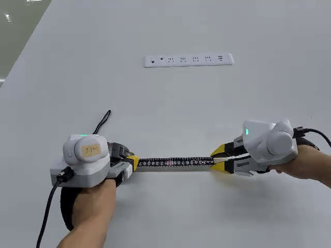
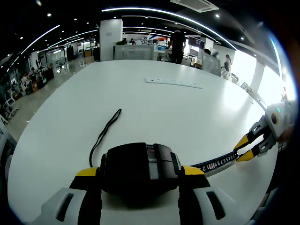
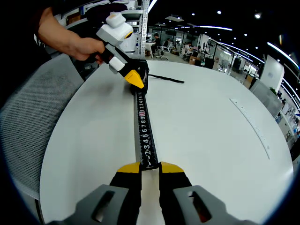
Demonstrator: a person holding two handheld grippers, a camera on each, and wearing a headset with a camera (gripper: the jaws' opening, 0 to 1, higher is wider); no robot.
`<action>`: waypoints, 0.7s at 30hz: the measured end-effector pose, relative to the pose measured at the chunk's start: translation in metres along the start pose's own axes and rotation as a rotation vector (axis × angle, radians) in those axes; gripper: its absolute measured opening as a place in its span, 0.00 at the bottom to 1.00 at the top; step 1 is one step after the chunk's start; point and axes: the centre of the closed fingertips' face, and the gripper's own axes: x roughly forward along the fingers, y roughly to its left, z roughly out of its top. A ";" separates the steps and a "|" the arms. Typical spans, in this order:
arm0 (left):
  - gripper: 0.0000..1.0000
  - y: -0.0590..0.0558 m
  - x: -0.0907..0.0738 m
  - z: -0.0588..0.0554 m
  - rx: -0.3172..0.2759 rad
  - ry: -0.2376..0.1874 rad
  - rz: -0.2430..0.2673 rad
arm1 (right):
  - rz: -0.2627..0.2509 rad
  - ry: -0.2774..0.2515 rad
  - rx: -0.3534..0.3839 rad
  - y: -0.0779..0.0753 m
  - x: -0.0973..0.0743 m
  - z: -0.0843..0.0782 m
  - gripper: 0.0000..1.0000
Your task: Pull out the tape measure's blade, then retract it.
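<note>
Gripping the tape measure point(image 1: 118, 151) by its black case, your left tool point(image 1: 129, 164) was clenched on it from both sides, down on the counter point(image 1: 155, 103) close to your body. Your right tool point(image 1: 222, 158) was pinched tight on the free end of the blade point(image 1: 173, 163), its yellow tips closed over the strip. The blade ran straight between the two tools, numbers up. It was flat and very low, though whether it touched the counter I couldn't tell.

By my read, you were in the pull-out step with a good stretch already drawn. The retract looked like the next call. That asked you to hold the case steady on the left and walk the right tool back along the blade's own line. You'd want to keep the pinch on the tip so the blade fed home and didn't whip.

Room was plenty. The power strip point(image 1: 189, 60) lay well apart at the far side. The black strap point(image 1: 102, 122) trailed away behind the case, off the blade's path. The counter's far-left edge was also well clear of both tools.
</note>
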 end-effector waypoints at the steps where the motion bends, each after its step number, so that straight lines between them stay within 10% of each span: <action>1: 0.63 0.000 0.000 0.000 -0.001 0.000 -0.001 | 0.002 -0.005 0.000 0.000 0.001 0.001 0.12; 21: 0.63 0.000 0.000 0.000 0.000 0.004 -0.008 | 0.013 -0.026 -0.001 0.003 0.016 0.019 0.12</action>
